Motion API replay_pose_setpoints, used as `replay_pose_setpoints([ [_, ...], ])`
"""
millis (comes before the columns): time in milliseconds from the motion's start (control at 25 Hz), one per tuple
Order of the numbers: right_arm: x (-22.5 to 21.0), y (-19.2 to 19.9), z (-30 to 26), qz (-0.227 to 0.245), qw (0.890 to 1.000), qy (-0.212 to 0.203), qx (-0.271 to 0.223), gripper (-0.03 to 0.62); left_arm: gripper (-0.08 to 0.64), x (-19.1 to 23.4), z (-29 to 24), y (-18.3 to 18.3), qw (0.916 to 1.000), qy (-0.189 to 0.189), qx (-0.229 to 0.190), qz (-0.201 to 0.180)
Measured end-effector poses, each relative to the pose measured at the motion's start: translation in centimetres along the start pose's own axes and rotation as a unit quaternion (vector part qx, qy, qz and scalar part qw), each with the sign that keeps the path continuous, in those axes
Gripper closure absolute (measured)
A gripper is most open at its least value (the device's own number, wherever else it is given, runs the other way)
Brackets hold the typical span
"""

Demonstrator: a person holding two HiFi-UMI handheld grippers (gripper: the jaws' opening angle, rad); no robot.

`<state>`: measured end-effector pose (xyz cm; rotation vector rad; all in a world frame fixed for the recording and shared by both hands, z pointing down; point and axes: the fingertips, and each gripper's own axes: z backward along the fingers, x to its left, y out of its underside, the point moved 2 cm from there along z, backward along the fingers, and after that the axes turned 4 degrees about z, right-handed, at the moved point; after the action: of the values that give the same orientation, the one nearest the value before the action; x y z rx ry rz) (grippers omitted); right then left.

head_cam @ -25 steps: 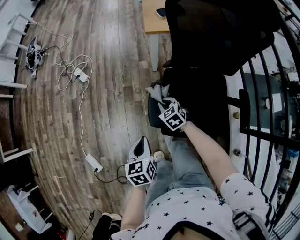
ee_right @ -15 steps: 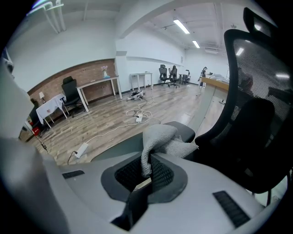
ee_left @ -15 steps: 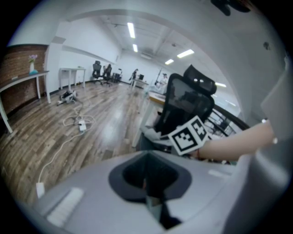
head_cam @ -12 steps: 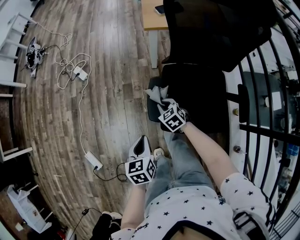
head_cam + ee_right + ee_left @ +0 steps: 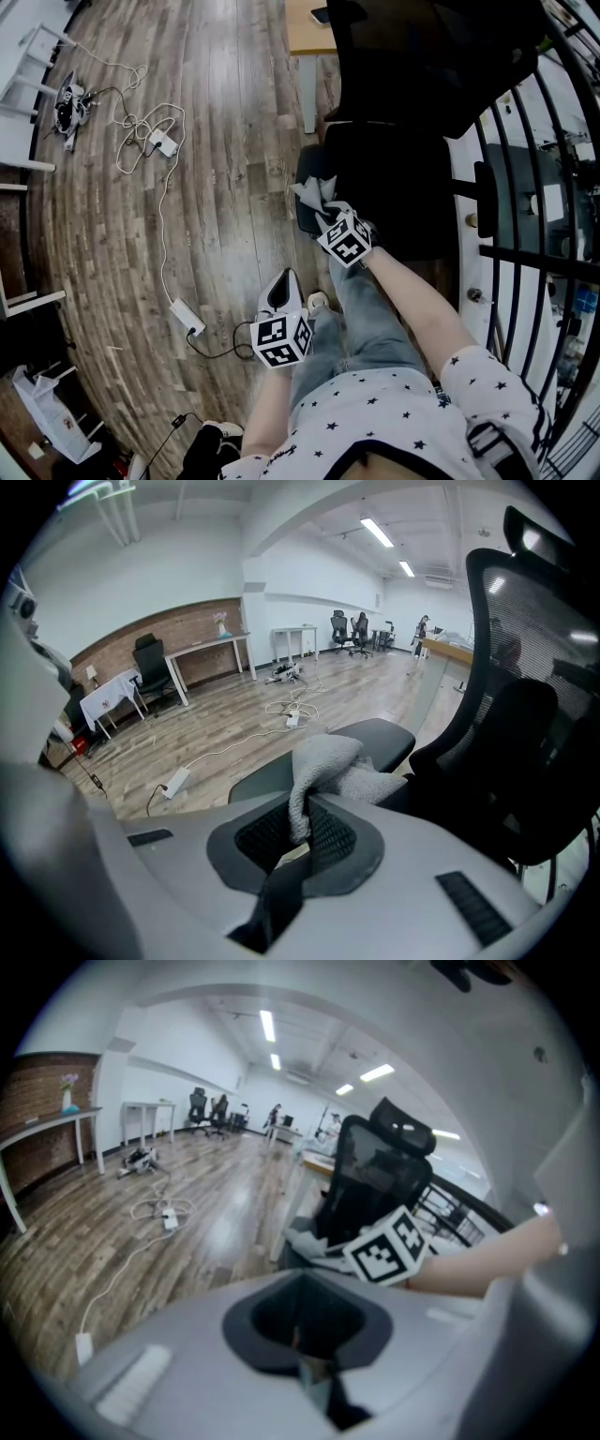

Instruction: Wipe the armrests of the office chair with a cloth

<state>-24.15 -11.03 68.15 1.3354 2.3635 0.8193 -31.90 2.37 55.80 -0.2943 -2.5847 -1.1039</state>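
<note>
Cloth (image 5: 330, 759) in right tool (image 5: 302, 832) lies on armrest (image 5: 386, 735), floor (image 5: 211, 731) beyond its edge.

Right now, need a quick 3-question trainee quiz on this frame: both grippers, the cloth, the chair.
1. The crumpled grey cloth rests on:
A. the wooden floor
B. the dark padded armrest of the black office chair
C. the light wooden desk

2. True or false: the left gripper is also clamped on the cloth.

3. Fill in: the right gripper has its jaws shut on the ____.

Key
1. B
2. False: its jaws are together with nothing between them, away from the chair.
3. cloth
</note>
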Motion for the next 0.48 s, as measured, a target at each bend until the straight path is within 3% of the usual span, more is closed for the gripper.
replay_pose_setpoints([
  [480,3.0,1.1,1.2,0.004,1.000,-0.009,0.003,0.561,0.554,0.1,1.9,0.8,1.0000,0.002,-0.003,0.002],
])
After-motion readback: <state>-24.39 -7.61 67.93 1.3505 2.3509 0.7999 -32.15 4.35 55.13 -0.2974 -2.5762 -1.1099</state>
